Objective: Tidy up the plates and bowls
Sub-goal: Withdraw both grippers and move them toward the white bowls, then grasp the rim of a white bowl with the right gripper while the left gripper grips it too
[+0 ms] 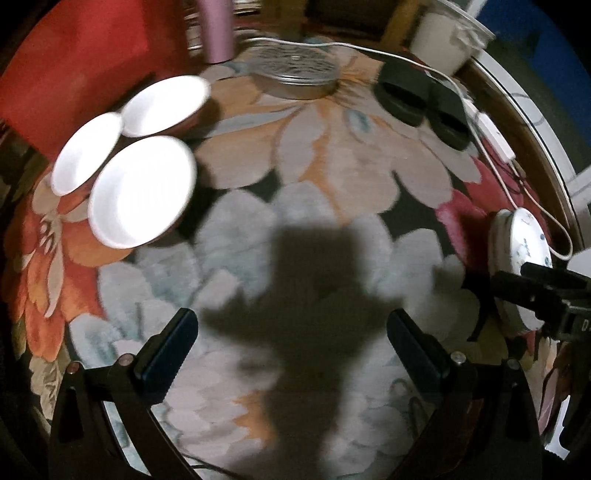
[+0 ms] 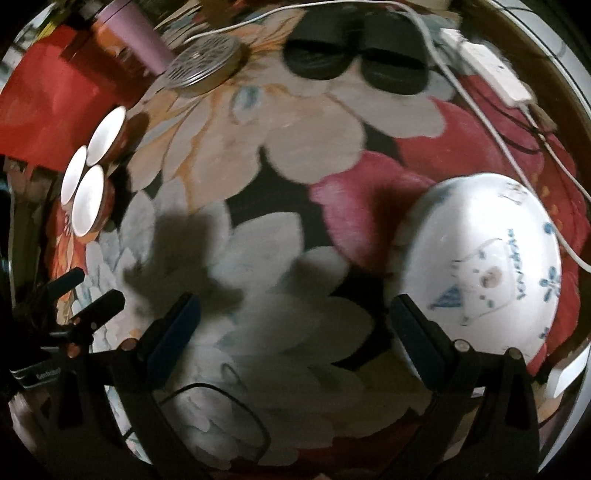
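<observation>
Three white bowls (image 1: 142, 194) sit clustered on the floral rug at the left; the right wrist view shows the same bowls (image 2: 88, 199) far left. A white plate (image 2: 480, 266) with blue drawings lies on the rug at the right, just beyond my right gripper's right finger. That plate (image 1: 517, 254) shows at the right edge of the left wrist view. My left gripper (image 1: 291, 345) hangs open over bare rug, right of the bowls. My right gripper (image 2: 293, 332) is open with nothing between its fingers; it also appears as a dark shape (image 1: 546, 291) beside the plate.
A pair of black slippers (image 1: 421, 99) lies at the back right. A round metal-rimmed lid (image 1: 295, 74) and a pink tumbler (image 1: 218, 29) stand at the back. A white cable with a power strip (image 1: 491, 133) runs along the right. A red cloth (image 1: 74, 66) lies far left.
</observation>
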{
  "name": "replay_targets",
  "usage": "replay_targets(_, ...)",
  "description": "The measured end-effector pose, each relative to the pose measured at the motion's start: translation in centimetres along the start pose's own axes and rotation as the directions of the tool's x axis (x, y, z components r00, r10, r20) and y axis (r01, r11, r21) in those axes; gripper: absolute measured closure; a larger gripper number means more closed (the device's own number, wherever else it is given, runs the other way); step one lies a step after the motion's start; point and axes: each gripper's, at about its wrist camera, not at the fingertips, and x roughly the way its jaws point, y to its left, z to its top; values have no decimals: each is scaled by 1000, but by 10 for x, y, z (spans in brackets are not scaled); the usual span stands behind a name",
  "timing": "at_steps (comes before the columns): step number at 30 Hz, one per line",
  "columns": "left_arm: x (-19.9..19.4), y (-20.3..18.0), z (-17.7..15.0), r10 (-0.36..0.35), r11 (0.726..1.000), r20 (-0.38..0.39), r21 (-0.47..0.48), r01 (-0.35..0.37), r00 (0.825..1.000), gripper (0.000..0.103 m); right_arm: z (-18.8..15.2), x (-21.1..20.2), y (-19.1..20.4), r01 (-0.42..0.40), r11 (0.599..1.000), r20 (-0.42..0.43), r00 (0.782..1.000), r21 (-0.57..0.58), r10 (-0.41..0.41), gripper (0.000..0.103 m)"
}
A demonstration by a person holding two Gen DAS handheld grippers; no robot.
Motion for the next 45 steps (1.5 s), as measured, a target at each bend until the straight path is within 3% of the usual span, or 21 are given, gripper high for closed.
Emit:
replay_targets(10,-9,95,-12,50,983,35,-181,-43,998,1,19,39,88,-72,987,-50,997,-141,66,0)
replay_targets(17,-20,153,-17,90,945,76,-323,-61,993,1,46,59,155,-137,966,-9,990,-219,138,0)
replay_targets(21,-20,177,-24,107,926,79,-372,-70,991,1,64,74,179,-185,961,2,982,-206,190,3)
replay_targets(22,-19,181,-26,107,923,77,-379,-70,991,1,69,78,183,-198,960,0,979,-199,202,7)
replay_targets(24,-15,187,-31,106,918,69,-389,-71,992,1,79,91,193,-223,958,-23,975,-182,223,26)
replay_targets(28,-6,195,-38,95,918,55,-391,-66,994,1,90,112,202,-260,959,-63,965,-115,255,45)
replay_targets(33,2,206,-32,62,907,71,-421,-27,996,1,92,130,219,-291,946,-108,955,-144,277,86)
replay_targets(36,7,210,-18,38,899,96,-439,8,995,1,88,129,227,-260,943,-91,965,-207,246,92)
replay_targets(39,10,209,-2,30,901,125,-433,27,992,3,86,130,224,-276,936,-104,960,-220,259,92)
replay_targets(42,20,204,15,22,903,128,-428,35,991,17,86,131,225,-278,931,-106,960,-236,260,92)
replay_targets(45,32,195,27,6,909,101,-415,37,995,23,87,131,227,-274,930,-101,961,-246,256,92)
